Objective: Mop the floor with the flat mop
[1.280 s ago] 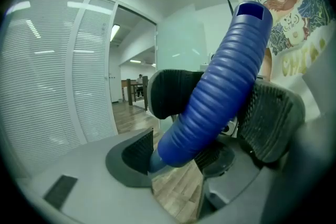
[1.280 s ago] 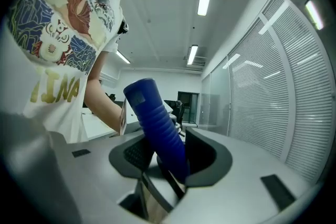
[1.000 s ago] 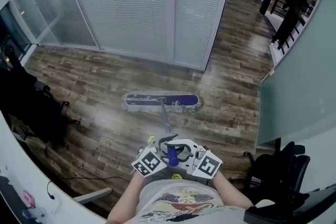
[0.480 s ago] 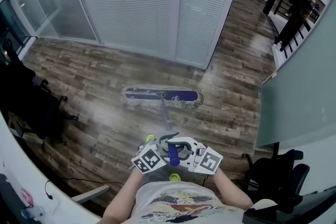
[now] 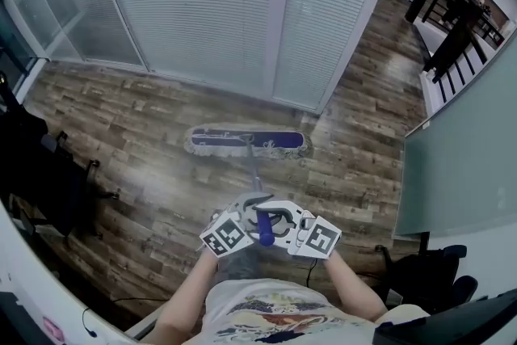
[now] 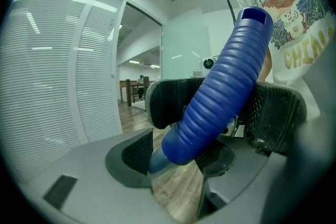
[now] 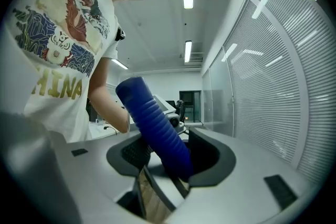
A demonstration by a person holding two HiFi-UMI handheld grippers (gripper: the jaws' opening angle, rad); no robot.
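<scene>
The flat mop's purple and white head (image 5: 246, 142) lies flat on the wood floor (image 5: 145, 141), close to the blinds. Its thin pole (image 5: 255, 178) runs back to a blue ribbed handle (image 5: 265, 229) in front of my body. My left gripper (image 5: 242, 218) is shut on that handle (image 6: 220, 92), which fills the space between its pads. From the other side my right gripper (image 5: 287, 224) holds the same handle (image 7: 155, 123); its jaws are opening slightly, with the handle still between and against the pads. Each gripper's own view shows it, the left gripper (image 6: 176, 157) and the right gripper (image 7: 170, 157).
A glass wall with white blinds (image 5: 202, 4) runs just beyond the mop head. A black office chair (image 5: 40, 166) stands at the left and another (image 5: 428, 271) at the lower right. A frosted glass panel (image 5: 460, 141) closes the right side. A white desk edge (image 5: 32, 287) is at the bottom left.
The mop head has slid forward toward the blinds. Both grippers and the handle have moved forward with it, and the wall now looks closer.
</scene>
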